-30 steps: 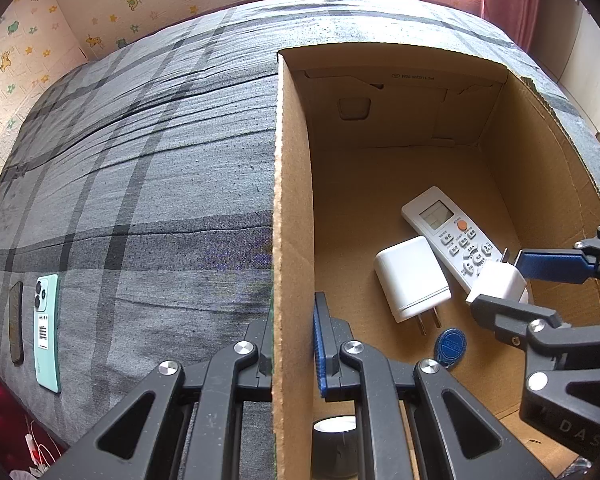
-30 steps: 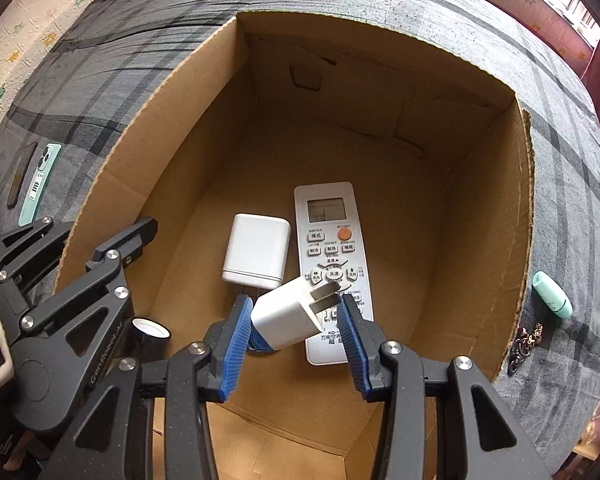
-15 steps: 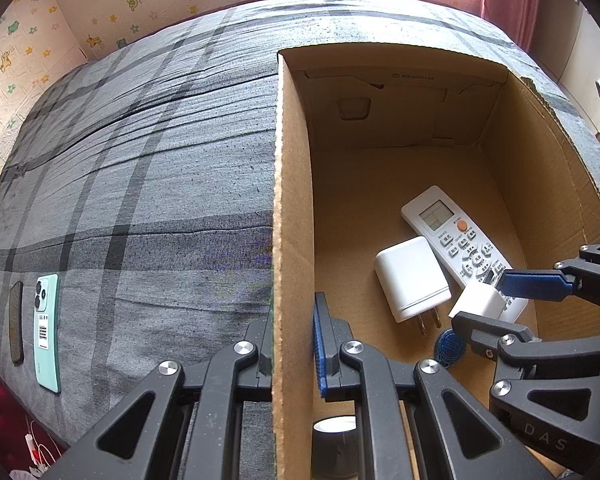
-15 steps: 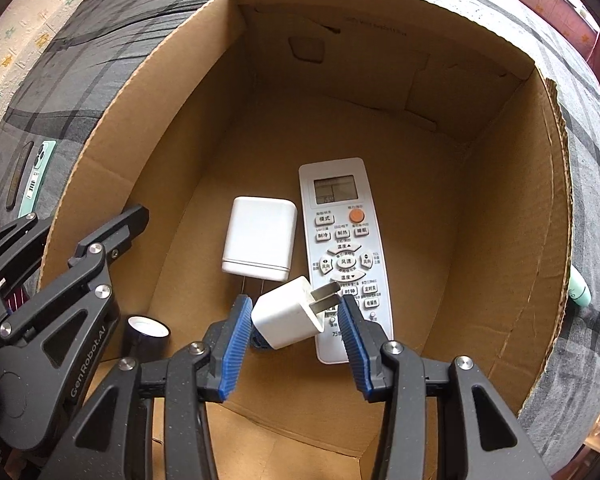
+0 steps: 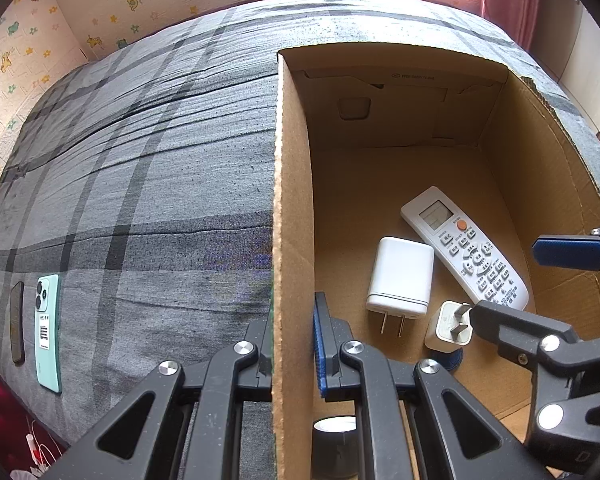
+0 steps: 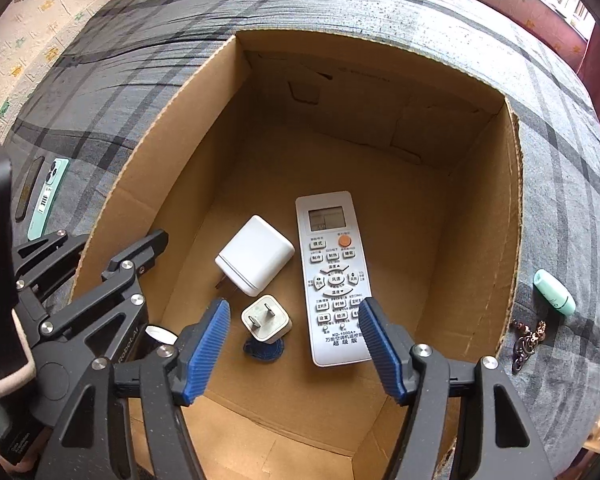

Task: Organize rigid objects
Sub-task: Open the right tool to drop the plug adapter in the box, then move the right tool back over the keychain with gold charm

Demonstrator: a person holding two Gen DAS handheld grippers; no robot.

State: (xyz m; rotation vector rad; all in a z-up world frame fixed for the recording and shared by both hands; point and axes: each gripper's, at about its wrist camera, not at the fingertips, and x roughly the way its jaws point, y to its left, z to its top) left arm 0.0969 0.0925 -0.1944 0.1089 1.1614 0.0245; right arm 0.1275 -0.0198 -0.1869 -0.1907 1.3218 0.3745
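Left tongs (image 5: 294, 344) clamped shut and angled steeply down, right tongs (image 6: 294, 346) just opened, holding nothing

2 chargers (image 6: 255, 255), 1 remote (image 6: 335, 276), 1 box (image 6: 380, 92), 2 phones (image 5: 48, 332)

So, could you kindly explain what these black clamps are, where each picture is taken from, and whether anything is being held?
There is no robot here: a person holds a two-finger clamp in each hand, each with a wide-angle camera looking along its fingers. One picture is from the left gripper, whose jaws are shut on the side wall of the cardboard box. The other is from the right gripper; its jaws have just been opening and hold nothing, with the small charger lying loose on the box floor below. Beside it lie a bigger charger and a remote control. The box sits on a grey checked bedcover, where a green phone lies.
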